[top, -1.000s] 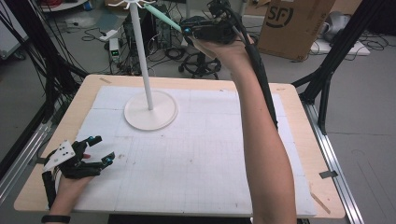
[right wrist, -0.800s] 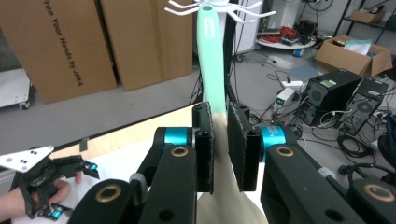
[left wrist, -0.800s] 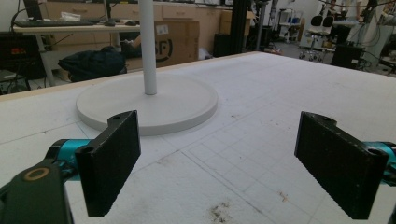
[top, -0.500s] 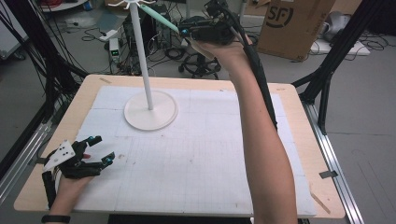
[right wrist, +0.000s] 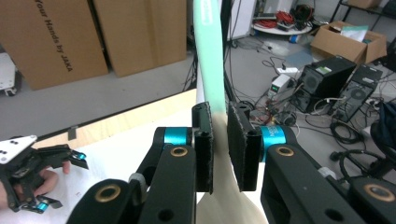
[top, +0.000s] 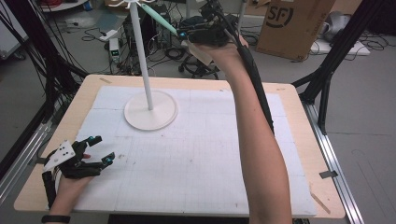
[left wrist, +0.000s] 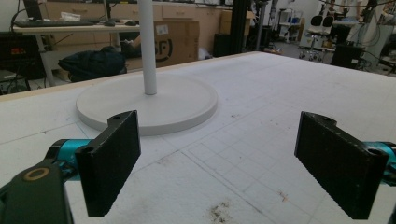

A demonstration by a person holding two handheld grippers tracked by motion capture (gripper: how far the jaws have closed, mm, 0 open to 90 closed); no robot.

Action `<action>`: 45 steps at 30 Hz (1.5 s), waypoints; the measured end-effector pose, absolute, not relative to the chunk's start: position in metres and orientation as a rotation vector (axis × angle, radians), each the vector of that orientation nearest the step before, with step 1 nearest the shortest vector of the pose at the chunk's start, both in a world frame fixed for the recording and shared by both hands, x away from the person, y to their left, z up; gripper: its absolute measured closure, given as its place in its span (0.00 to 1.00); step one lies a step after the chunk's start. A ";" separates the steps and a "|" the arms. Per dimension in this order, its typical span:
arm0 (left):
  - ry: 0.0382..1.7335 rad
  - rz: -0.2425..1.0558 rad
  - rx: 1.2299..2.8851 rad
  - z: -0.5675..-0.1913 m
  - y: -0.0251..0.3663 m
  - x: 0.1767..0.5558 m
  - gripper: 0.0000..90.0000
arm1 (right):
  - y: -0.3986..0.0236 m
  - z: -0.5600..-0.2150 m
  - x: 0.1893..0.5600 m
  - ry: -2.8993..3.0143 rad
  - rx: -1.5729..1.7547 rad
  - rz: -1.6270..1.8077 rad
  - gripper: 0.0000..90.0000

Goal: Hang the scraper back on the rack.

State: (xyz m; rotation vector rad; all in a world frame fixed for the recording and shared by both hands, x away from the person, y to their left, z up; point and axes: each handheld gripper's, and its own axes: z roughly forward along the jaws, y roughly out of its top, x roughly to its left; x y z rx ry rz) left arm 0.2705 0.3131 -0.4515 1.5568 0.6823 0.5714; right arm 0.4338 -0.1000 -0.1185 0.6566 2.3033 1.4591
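While my left gripper [top: 103,149] sits parked on the near corner of the counter [top: 210,158], same spot as a second ago, its jaws stand wide apart with nothing between them. From the left gripper view they just frame the bare mat and the stand's round base [left wrist: 147,105]. Further out, the white stand [top: 142,60] rises mid-counter, untouched. Beyond it, my right gripper [top: 183,33] is up in the air, jaws clamped tight on the lower end of the mint-green strip [right wrist: 208,51]. What changed: that gripper has edged slightly left, so the strip's free end [top: 161,18] now pokes closer to the hooks [top: 130,3] at the top of the pole. I read this as lining up to hang it; it is not yet on a hook, only near.
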 end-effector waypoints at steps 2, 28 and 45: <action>0.682 0.571 1.557 -0.451 0.313 0.270 0.16 | -0.098 -0.121 0.436 2.305 0.663 1.460 0.90; 0.672 0.572 1.556 -0.452 0.313 0.269 0.16 | -0.178 -0.243 0.394 2.306 0.595 1.453 0.23; 0.691 0.574 1.547 -0.452 0.314 0.270 0.16 | -0.282 -0.391 0.295 2.155 0.785 1.545 0.20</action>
